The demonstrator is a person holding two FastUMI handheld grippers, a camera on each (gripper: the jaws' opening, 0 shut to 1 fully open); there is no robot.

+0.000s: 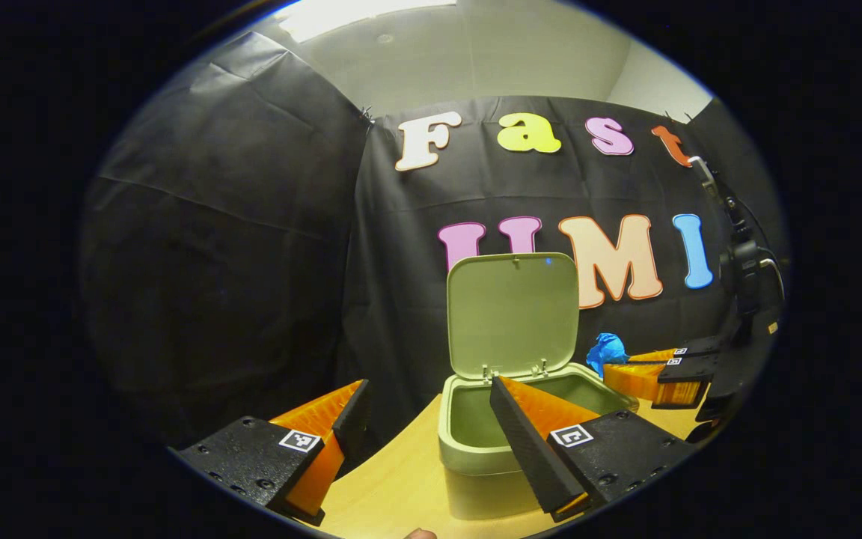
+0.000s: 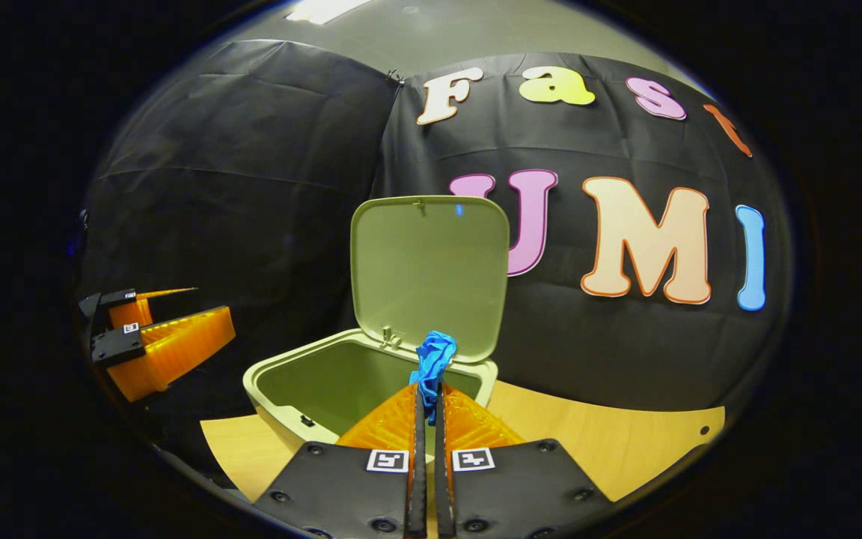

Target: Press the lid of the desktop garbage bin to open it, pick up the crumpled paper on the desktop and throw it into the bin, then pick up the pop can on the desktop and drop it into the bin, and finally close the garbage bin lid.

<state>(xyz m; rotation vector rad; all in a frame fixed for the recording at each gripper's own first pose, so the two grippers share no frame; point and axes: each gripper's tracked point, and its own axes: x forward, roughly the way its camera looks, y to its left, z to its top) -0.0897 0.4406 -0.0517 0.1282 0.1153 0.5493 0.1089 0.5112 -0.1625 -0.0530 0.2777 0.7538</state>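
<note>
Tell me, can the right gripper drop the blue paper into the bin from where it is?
Probably yes. The lid stands straight up, so the bin is open. The right gripper, jaws pinched on the crumpled paper, sits at the bin's rim with nothing between. The left gripper is open.

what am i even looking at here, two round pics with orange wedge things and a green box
These are two handheld grippers, each with a camera looking along its own two fingers. In the left gripper view, the left gripper is open, hovering near a green bin on a wooden table; the bin's lid stands upright. The right gripper view is from the right gripper, shut on a crumpled blue paper near the open bin. Each view also catches the other gripper at its edge.
</note>
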